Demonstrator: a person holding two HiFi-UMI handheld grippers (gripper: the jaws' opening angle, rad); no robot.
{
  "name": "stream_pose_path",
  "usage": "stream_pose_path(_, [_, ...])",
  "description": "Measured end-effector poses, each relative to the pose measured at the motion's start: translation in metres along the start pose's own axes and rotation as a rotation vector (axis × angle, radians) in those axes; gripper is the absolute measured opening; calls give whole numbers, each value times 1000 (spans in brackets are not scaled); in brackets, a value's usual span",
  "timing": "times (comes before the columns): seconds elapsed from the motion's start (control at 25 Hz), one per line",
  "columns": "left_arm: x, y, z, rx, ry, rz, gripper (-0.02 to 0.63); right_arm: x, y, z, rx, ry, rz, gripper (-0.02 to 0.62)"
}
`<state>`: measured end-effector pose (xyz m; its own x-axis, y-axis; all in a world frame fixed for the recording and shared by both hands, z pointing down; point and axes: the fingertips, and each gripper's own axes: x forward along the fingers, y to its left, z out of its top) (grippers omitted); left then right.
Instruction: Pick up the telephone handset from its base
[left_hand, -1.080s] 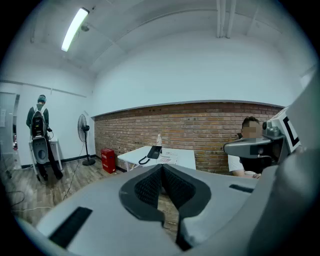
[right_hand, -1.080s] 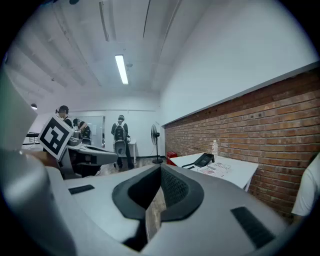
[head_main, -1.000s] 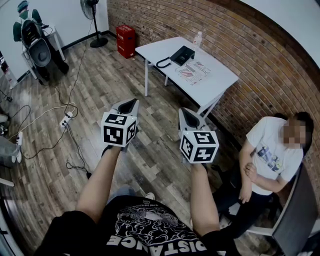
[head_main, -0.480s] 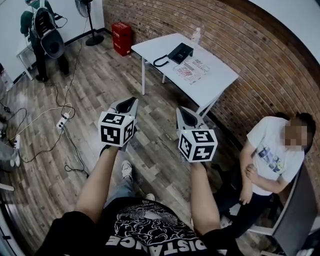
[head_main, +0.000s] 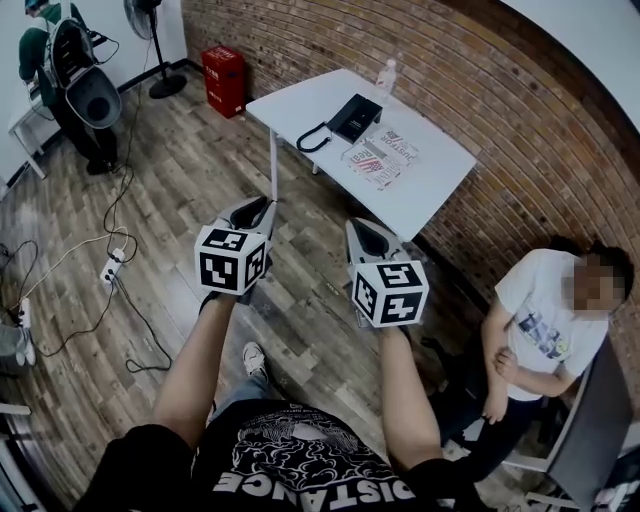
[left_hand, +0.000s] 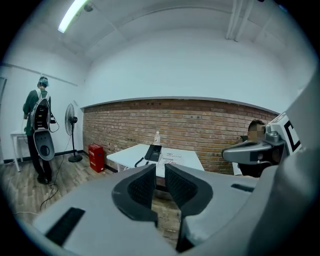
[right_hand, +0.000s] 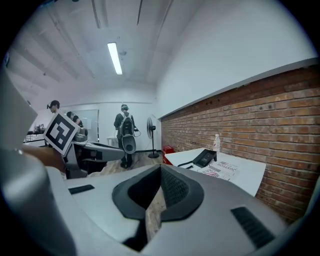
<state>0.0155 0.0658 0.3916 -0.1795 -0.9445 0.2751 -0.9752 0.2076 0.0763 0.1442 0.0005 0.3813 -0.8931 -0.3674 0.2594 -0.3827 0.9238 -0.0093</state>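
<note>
Fingers of left gripper (left_hand: 159, 168) opening with nothing between, right gripper (right_hand: 160, 166) fingers together, telephone (head_main: 357, 116) on white table (head_main: 300, 100)

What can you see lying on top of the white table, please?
On the white table sit a black telephone with its coiled cord, printed papers beside it, and a clear bottle near the wall. Anything beneath the papers is covered.

counter (head_main: 305, 97): white, stood beside the brick wall (head_main: 470, 80)
bottle (head_main: 386, 73): stood upright at the counter's wall-side edge
leaflets (head_main: 383, 155): lay flat on the counter
red box (head_main: 223, 73): sat on the floor by the wall
seated person (head_main: 545, 320): sat at far right
power strip (head_main: 108, 270): lay on the floor, left
</note>
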Motion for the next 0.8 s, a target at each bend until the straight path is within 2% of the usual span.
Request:
stream_pose_path(0.4, [75, 85, 29, -17, 21, -86, 87, 100, -10, 31, 13, 42, -78, 0])
stream_pose_path(0.8, [110, 153, 44, -2, 17, -142, 118, 168, 1, 49, 37, 42, -147, 0])
